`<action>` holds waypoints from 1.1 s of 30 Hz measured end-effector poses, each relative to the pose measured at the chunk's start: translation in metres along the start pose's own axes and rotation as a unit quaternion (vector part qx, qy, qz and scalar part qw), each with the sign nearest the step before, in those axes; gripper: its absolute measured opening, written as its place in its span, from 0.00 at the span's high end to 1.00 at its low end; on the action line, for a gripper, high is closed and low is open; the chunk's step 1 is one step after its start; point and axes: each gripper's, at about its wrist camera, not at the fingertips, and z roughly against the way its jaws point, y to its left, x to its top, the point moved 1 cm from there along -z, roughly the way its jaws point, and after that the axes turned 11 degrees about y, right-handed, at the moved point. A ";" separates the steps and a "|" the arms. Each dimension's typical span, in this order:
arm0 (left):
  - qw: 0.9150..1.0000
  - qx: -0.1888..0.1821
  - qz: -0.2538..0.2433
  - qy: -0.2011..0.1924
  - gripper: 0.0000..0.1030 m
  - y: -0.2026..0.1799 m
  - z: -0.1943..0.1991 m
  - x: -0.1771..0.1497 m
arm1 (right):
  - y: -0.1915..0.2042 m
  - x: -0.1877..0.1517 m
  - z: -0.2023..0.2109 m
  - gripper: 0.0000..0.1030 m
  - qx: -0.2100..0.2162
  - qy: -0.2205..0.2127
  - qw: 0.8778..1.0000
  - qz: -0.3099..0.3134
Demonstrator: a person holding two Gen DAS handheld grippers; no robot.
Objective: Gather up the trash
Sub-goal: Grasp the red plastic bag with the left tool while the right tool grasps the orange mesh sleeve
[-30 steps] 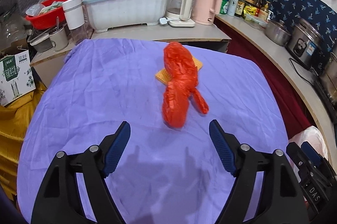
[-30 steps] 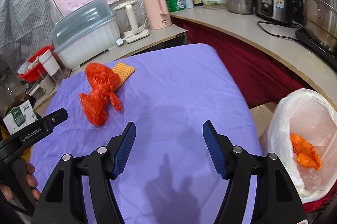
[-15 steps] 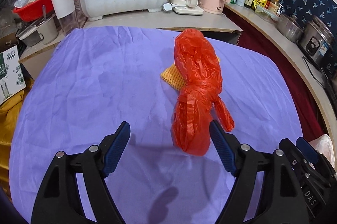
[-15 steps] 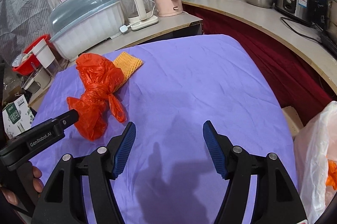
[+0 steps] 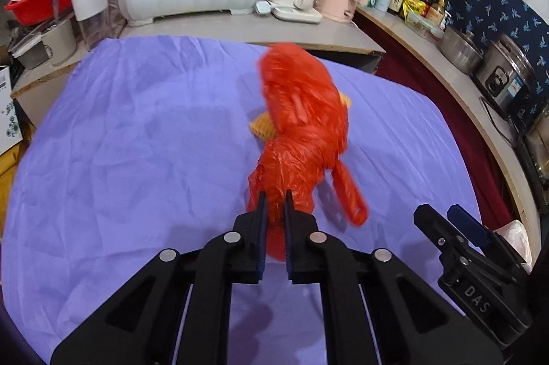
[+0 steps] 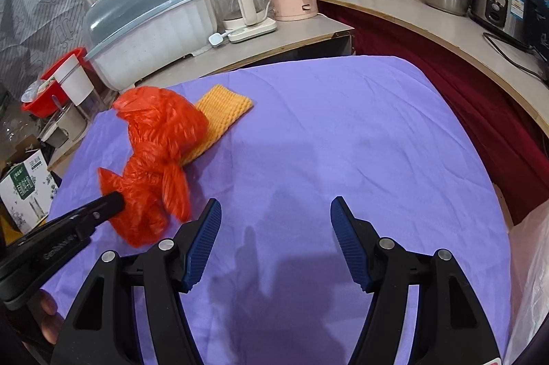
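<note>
The left tongs (image 5: pixel 273 198) have just been closed on the near end of the red plastic bag (image 5: pixel 302 124), which lies on the purple-covered worktop (image 5: pixel 137 141), partly over a yellow foam net (image 6: pixel 219 117). The right tongs (image 6: pixel 274 227) are held open over bare cloth. The bag is judged light, soft and crinkly; a bunched fold is best pinched. A white-lined bin (image 6: pixel 528 279) is glimpsed at the right edge; its contents cannot be seen.

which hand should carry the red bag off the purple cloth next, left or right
Left. The left gripper has just closed its fingers on the red bag; the right gripper is open over bare purple cloth.
</note>
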 end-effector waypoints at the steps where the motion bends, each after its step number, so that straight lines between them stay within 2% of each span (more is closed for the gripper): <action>1: 1.000 0.002 0.003 -0.006 0.93 0.004 0.005 0.001 | 0.003 0.001 0.000 0.38 0.002 0.000 1.000 0.002; 8: 0.998 0.012 0.047 -0.052 0.94 0.048 0.048 0.009 | 0.031 0.012 -0.005 0.38 0.021 -0.002 1.000 0.019; 13: 0.995 0.034 0.070 -0.065 0.94 0.077 0.060 0.014 | 0.056 0.020 -0.017 0.38 0.038 0.003 0.999 0.030; 19: 0.993 0.057 0.087 -0.059 0.94 0.101 0.050 0.019 | 0.086 0.027 -0.038 0.38 0.051 0.017 0.997 0.047; 24: 0.993 0.069 0.083 -0.055 0.94 0.106 0.034 0.031 | 0.111 0.038 -0.056 0.38 0.055 0.021 0.996 0.070; 33: 0.994 0.070 0.077 -0.025 0.95 0.104 -0.006 0.047 | 0.124 0.047 -0.099 0.37 0.034 0.050 0.995 0.082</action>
